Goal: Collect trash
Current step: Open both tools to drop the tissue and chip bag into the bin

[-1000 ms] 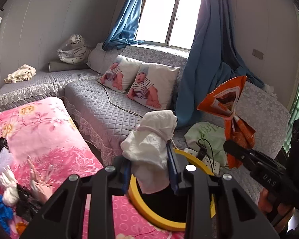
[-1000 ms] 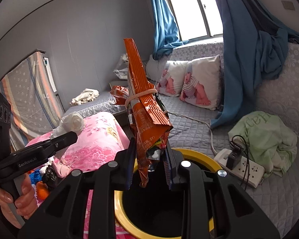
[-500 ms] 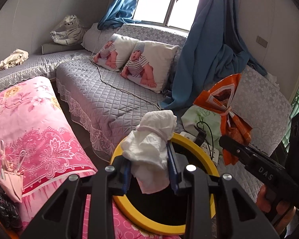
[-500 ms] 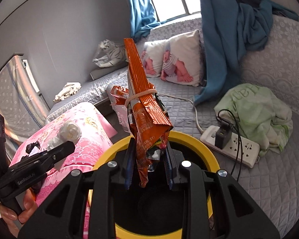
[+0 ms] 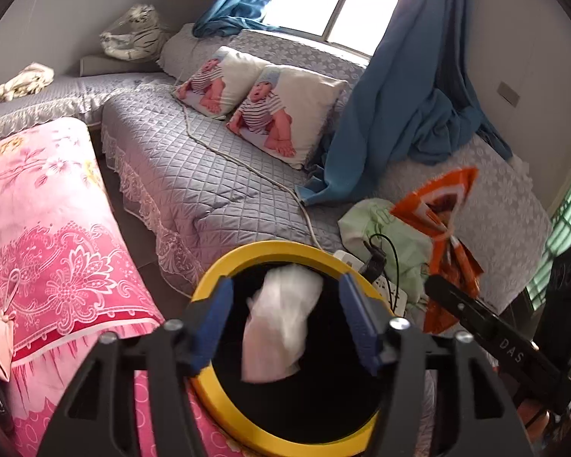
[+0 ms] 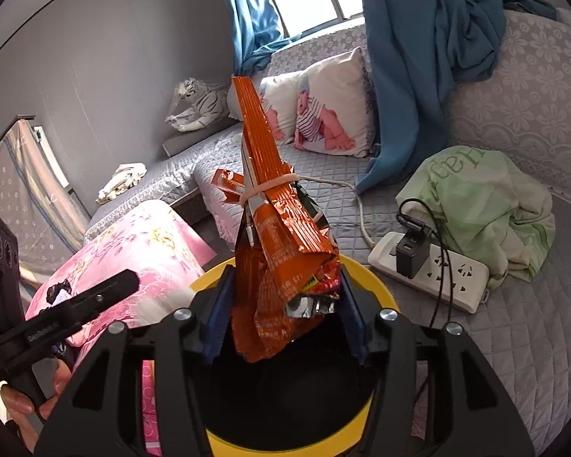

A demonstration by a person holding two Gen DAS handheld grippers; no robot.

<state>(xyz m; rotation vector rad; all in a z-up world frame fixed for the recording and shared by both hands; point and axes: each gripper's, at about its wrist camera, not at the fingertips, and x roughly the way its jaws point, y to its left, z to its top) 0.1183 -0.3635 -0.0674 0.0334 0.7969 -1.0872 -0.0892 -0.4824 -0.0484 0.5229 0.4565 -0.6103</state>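
A yellow-rimmed black bin (image 5: 209,289) stands below both grippers; its rim also shows in the right wrist view (image 6: 373,278). My left gripper (image 5: 285,316) is open above the bin mouth. A crumpled white paper wad (image 5: 278,327) is blurred between the spread blue pads, falling into the bin. My right gripper (image 6: 285,304) has its jaws spread wide over the bin, and the orange snack bag (image 6: 274,236), tied with a rubber band, stands between them, seemingly loose. The bag also shows in the left wrist view (image 5: 441,221).
A grey quilted sofa (image 5: 194,175) with two baby-print pillows (image 5: 285,114) is behind the bin. A white power strip (image 6: 434,270) with charger and a green cloth (image 6: 483,198) lie on it at right. A pink blanket (image 5: 38,205) is at left. Blue curtains (image 5: 399,106) hang ahead.
Both grippers tilted down over the bin. The left gripper opened and let the white wad go; it drops into the bin. The right gripper's jaws have spread apart around the orange bag.
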